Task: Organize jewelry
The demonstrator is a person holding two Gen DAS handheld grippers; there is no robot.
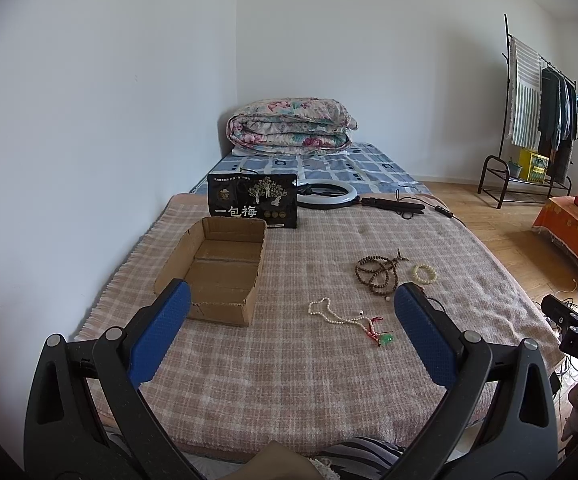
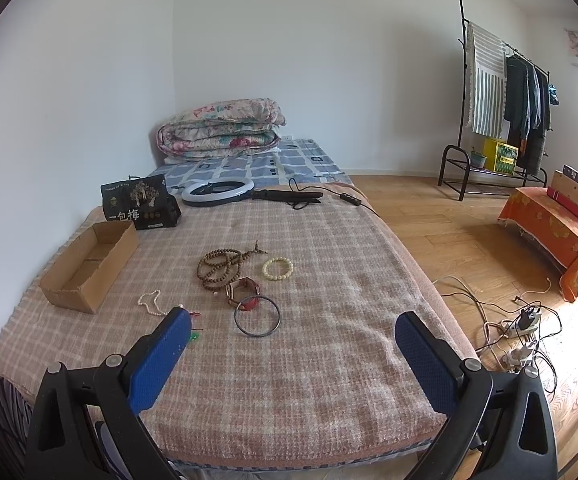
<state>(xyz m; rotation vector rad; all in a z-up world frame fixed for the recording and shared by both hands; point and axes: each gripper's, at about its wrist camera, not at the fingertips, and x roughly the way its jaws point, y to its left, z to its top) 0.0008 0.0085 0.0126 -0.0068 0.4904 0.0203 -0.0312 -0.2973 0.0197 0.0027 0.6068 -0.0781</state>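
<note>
Left wrist view
Left gripper (image 1: 291, 300): its two blue padded fingers are spread wide apart with nothing between them, up above the bed.
Bed cover: a pink and white checked blanket (image 1: 289, 380) lies flat on the bed.
Box: an open brown cardboard box (image 1: 217, 272) sits on the blanket, left of the jewelry, with nothing showing inside.
Jewelry: a white pearl necklace with a red and green charm (image 1: 339, 318) lies right of the box. A long string of dark brown wooden beads (image 1: 377, 274) lies farther back, and a small pale bead bracelet (image 1: 424, 274) is just beside it.
Behind the box: a black packet with white writing (image 1: 253, 202) stands up.

Right wrist view
Right gripper (image 2: 292, 318): its fingers are spread wide too, holding nothing.
More jewelry: a thin dark metal bangle (image 2: 257, 316) lies flat on the blanket. A watch with a red and brown strap (image 2: 244, 294) touches its far edge, near the brown beads.
Farther back: a white ring light (image 2: 217, 193) lies flat.
</note>
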